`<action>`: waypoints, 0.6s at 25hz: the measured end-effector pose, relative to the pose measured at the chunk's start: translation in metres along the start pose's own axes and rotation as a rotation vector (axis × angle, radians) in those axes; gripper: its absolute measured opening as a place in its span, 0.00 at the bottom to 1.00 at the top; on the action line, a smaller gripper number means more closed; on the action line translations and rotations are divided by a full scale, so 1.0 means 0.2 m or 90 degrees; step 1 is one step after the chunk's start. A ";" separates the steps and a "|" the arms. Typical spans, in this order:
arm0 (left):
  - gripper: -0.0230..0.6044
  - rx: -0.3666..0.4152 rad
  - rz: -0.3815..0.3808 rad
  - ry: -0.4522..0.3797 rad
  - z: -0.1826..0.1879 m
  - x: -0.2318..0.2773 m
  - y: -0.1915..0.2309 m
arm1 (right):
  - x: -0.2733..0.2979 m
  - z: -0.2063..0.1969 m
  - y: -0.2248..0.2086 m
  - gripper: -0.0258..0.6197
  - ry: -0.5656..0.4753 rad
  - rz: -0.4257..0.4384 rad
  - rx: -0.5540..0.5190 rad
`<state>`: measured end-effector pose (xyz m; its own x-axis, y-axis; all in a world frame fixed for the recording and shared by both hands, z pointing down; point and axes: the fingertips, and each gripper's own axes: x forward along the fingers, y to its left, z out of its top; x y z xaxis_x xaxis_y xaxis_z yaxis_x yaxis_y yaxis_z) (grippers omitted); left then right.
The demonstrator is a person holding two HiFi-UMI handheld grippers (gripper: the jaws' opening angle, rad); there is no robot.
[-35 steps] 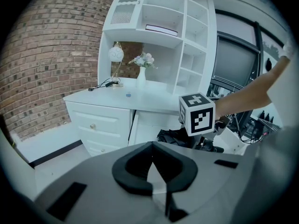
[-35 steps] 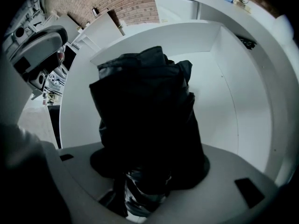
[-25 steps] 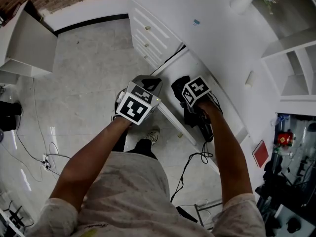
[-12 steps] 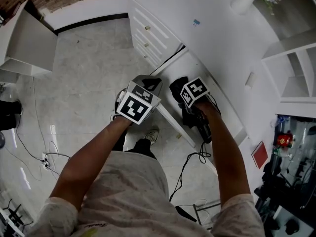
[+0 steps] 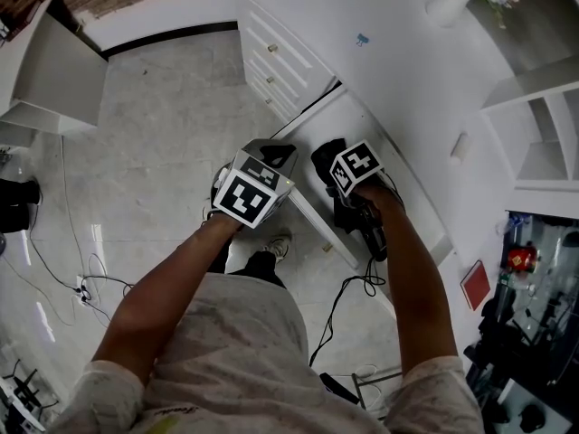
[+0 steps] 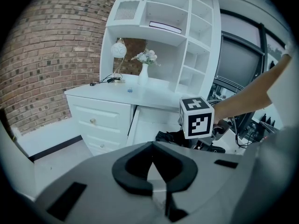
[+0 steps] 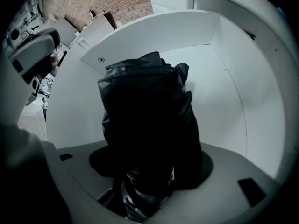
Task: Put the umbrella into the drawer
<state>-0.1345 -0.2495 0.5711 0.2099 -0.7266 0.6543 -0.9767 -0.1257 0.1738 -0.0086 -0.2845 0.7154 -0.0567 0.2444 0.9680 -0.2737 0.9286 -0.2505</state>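
The right gripper (image 7: 145, 190) has its jaws clamped on the lower end of the umbrella (image 7: 142, 120), a black folded bundle that fills the space between them. In the head view the umbrella (image 5: 327, 155) hangs inside the open drawer (image 5: 355, 116), between its front edge and the worktop (image 5: 407, 52) above. The drawer's (image 7: 219, 73) white walls rise round it on all sides, with a back corner behind it. Whether it touches the drawer floor cannot be told.

The left gripper (image 6: 152, 169) hovers just outside the drawer front, jaws closed together with nothing between them.

The umbrella looks light. Its outer layer is loose, creased fabric, probably slick and soft, so it may slide or bunch under a shallow pinch. The shaft and ribs inside should be stiff. The best hold is likely across the middle of the bundle, squeezing through the cloth onto that hard core, rather than on a fold of fabric alone. It does not seem fragile.
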 end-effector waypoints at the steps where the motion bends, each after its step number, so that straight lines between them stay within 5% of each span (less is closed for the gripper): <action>1: 0.03 -0.001 0.001 0.000 0.00 0.00 0.00 | 0.00 0.00 0.00 0.45 -0.001 -0.001 0.001; 15: 0.03 -0.009 0.013 -0.006 -0.01 -0.03 0.00 | 0.01 0.00 -0.01 0.45 -0.008 -0.022 0.005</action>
<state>-0.1350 -0.2439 0.5682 0.1899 -0.7353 0.6505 -0.9800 -0.1013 0.1716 -0.0086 -0.2856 0.7169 -0.0593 0.2081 0.9763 -0.2829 0.9344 -0.2163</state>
